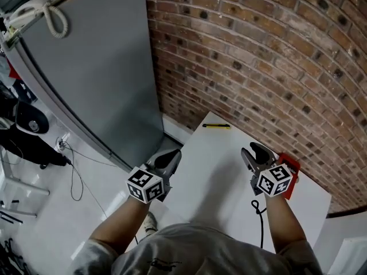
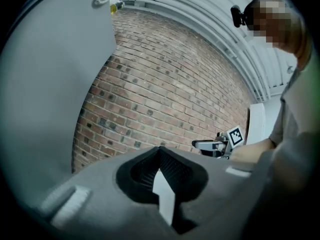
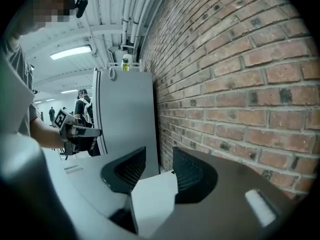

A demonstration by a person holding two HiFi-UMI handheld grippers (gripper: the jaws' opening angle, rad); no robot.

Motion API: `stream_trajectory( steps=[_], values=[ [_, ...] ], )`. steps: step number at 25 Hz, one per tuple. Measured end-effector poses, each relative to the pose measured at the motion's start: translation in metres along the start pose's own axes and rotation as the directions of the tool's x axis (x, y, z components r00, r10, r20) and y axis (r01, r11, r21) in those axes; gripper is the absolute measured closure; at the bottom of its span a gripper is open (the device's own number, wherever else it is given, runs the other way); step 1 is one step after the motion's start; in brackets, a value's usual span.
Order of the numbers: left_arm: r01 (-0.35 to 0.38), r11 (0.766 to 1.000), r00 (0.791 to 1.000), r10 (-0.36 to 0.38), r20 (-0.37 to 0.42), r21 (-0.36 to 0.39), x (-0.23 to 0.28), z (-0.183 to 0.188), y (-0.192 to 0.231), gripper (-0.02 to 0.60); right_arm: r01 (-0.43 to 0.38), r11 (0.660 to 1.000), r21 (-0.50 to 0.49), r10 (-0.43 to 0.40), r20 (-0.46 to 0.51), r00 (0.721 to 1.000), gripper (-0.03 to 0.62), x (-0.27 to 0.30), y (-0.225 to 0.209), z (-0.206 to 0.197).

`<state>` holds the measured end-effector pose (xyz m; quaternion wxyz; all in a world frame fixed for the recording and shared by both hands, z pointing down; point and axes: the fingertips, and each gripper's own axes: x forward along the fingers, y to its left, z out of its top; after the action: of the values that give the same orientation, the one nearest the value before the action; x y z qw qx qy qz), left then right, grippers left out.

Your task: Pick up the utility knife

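Observation:
The utility knife (image 1: 217, 126), yellow and black, lies at the far corner of the white table (image 1: 218, 182), close to the brick wall. In the head view my left gripper (image 1: 172, 155) hovers at the table's left edge and my right gripper (image 1: 255, 150) over its right half, both well short of the knife. In the left gripper view the left gripper (image 2: 160, 150) has its tips touching, with nothing held. The right gripper (image 3: 160, 156) stands open with only bare table showing in the gap. The knife is not clear in either gripper view.
A tall grey cabinet (image 1: 97, 67) stands left of the table, against the brick wall (image 1: 258, 56). A red part (image 1: 291, 168) sits beside my right gripper and a black cable (image 1: 258, 208) hangs below it. Cables and a chair base lie on the floor at left.

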<state>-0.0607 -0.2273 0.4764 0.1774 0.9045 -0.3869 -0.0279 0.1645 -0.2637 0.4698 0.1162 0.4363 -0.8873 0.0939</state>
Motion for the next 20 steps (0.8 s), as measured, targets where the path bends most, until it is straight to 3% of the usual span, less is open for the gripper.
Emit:
stream_trajectory(
  steps=[11, 16, 20],
  values=[
    [0.010, 0.999, 1.000, -0.010, -0.004, 0.052, 0.042, -0.001, 0.033, 0.584, -0.095, 0.969, -0.229, 0.049, -0.197, 0.979, 0.388, 0.071, -0.038, -0.017],
    [0.015, 0.998, 1.000, -0.014, -0.015, 0.061, 0.060, -0.012, 0.050, 0.584, -0.173, 0.939, -0.296, 0.083, -0.293, 0.953, 0.378, 0.116, -0.050, -0.034],
    [0.016, 0.998, 1.000, -0.015, -0.024, 0.062, 0.074, -0.021, 0.069, 0.584, -0.266, 0.897, -0.354, 0.116, -0.391, 0.913, 0.370, 0.155, -0.056, -0.059]
  ],
)
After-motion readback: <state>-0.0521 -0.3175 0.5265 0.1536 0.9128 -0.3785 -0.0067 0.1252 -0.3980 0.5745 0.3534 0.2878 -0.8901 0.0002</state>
